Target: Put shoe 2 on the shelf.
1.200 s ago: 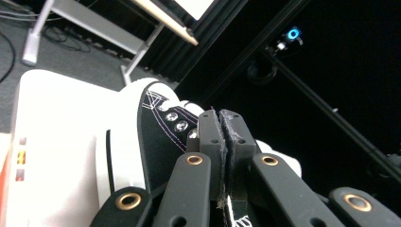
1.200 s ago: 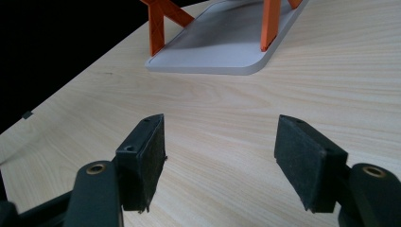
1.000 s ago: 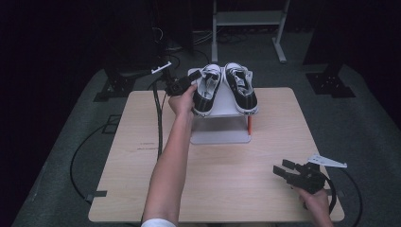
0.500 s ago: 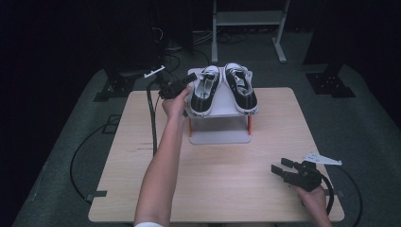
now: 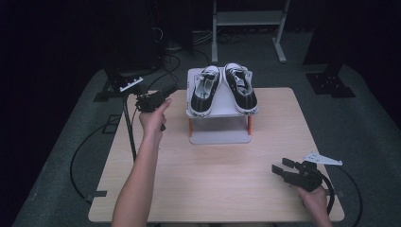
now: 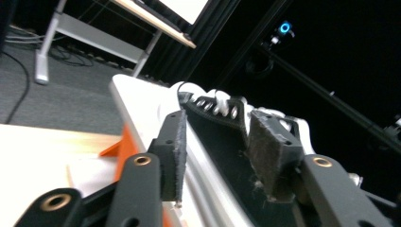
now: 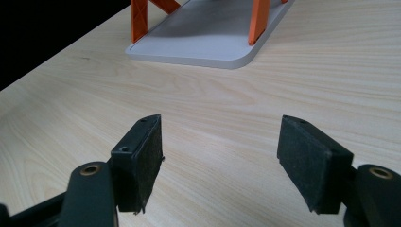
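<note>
Two black-and-white sneakers stand side by side on a small white rack (image 5: 220, 137) with orange legs, the left shoe (image 5: 204, 91) beside the right shoe (image 5: 240, 86). My left gripper (image 5: 169, 91) hovers left of the rack, apart from the left shoe and pointing at it. Its jaws have just been opening and nothing is between them. In the left gripper view the left gripper (image 6: 218, 137) looks past its pads at the shoe's laced side (image 6: 213, 101) and the rack's shelf (image 6: 137, 101). My right gripper (image 5: 283, 166) rests open over the table's front right; in its own view the right gripper (image 7: 220, 137) faces the rack's base (image 7: 208, 28).
The wooden table (image 5: 213, 194) has bare room in front of the rack. A cable (image 5: 130, 137) trails down from the left gripper along the table's left side. A metal frame (image 5: 246, 19) and dark stand bases (image 5: 326, 85) sit on the floor behind.
The left gripper has drawn back leftward from the left shoe, which stays on the rack, and its jaws have opened. The right gripper has kept still.
</note>
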The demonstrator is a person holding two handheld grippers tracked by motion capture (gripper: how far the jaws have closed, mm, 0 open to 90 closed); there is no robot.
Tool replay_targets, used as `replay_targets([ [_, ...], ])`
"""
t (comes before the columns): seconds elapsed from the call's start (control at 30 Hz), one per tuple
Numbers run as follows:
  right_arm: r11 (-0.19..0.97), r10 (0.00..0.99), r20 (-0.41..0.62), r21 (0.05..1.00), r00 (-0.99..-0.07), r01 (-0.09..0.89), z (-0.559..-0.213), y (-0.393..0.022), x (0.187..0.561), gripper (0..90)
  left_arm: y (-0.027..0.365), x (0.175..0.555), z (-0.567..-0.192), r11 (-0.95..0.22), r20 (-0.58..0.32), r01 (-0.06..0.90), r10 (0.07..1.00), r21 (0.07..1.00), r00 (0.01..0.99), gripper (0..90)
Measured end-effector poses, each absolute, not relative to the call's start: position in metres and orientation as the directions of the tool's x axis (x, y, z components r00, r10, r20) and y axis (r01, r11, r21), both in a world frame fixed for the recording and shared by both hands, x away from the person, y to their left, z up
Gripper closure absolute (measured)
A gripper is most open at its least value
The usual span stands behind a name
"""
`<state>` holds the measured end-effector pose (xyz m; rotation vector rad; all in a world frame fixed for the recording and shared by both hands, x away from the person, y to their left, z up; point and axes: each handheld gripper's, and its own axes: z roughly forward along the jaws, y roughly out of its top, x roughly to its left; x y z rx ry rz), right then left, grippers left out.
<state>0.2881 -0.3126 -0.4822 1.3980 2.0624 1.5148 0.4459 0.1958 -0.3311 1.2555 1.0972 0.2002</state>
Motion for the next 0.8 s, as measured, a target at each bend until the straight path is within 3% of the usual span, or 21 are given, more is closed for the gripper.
replay_targets([
  [0.8,0.036,0.796,0.309,0.834,-0.521,0.55,-0.475,-0.312,0.284,29.1,0.253,0.366,-0.38,0.296,-0.481,0.404,0.716,0.866,0.507,43.4],
])
